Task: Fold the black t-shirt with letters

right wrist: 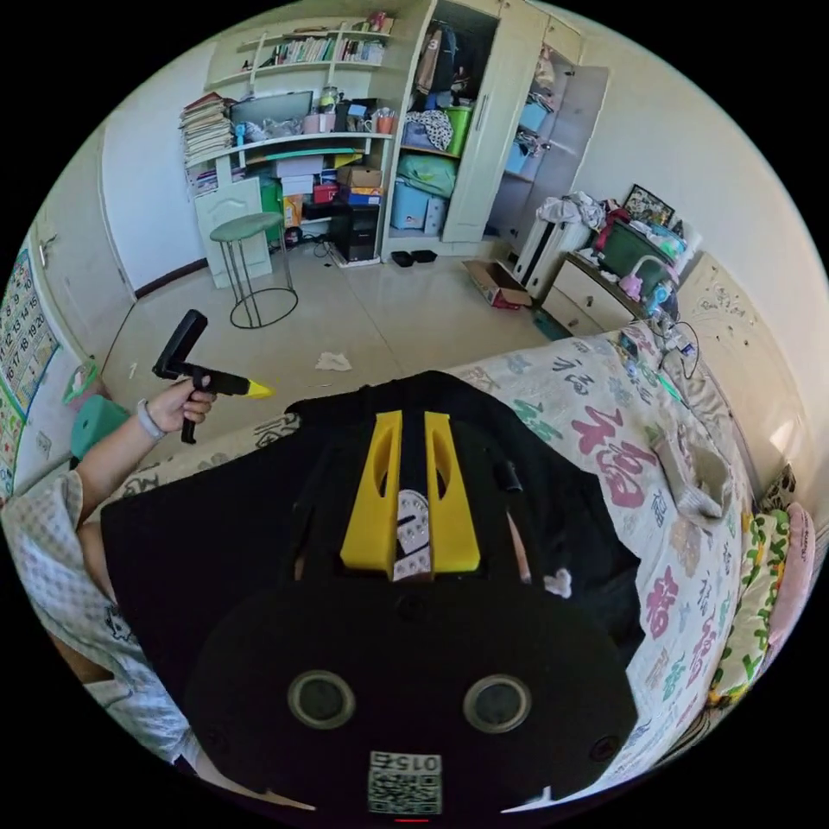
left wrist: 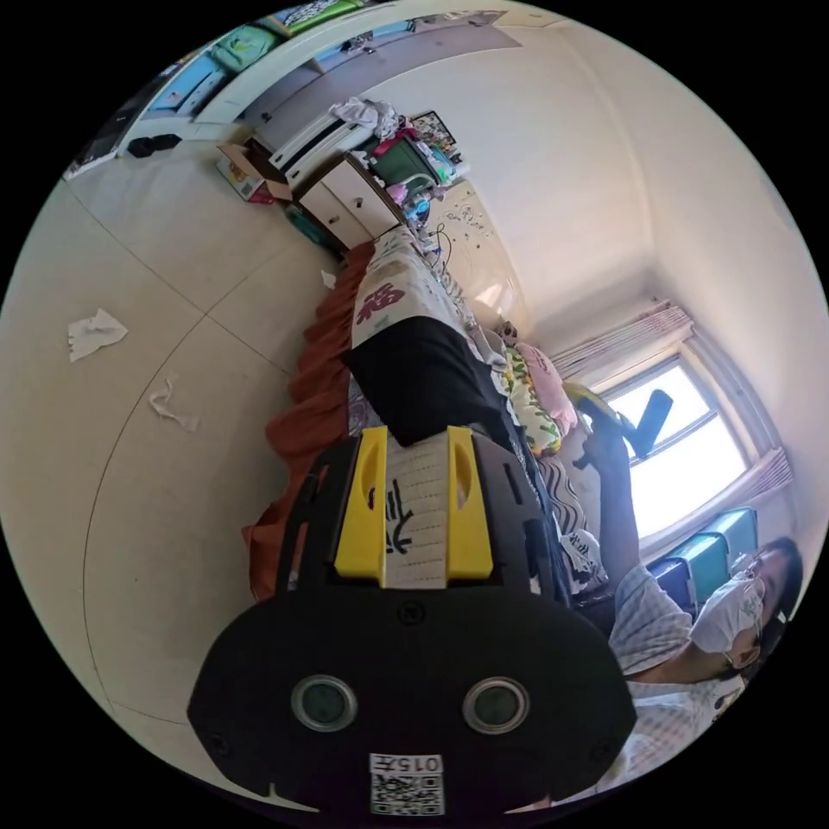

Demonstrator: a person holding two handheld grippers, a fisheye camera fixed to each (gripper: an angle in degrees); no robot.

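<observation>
Bed cover (right wrist: pixel 656 449), cream with coloured characters, spread over bed. Rust-orange bed skirt (left wrist: pixel 315 380) hangs along bed edge. Green-yellow patterned pillow (right wrist: pixel 760 596) and pink pillow (right wrist: pixel 799 553) at head end. Round-seat stool (right wrist: pixel 250 263) on pale tiled floor (right wrist: pixel 414 315), near desk shelves (right wrist: pixel 285 129) stacked with books, boxes. Wardrobe (right wrist: pixel 484 129) door open, clothes and bins inside. White dresser (right wrist: pixel 591 298) cluttered on top, open cardboard box (right wrist: pixel 496 283) just beside. Crumpled white paper (left wrist: pixel 95 332) on floor. Bright window (left wrist: pixel 691 449), curtain (left wrist: pixel 622 341) alongside.
</observation>
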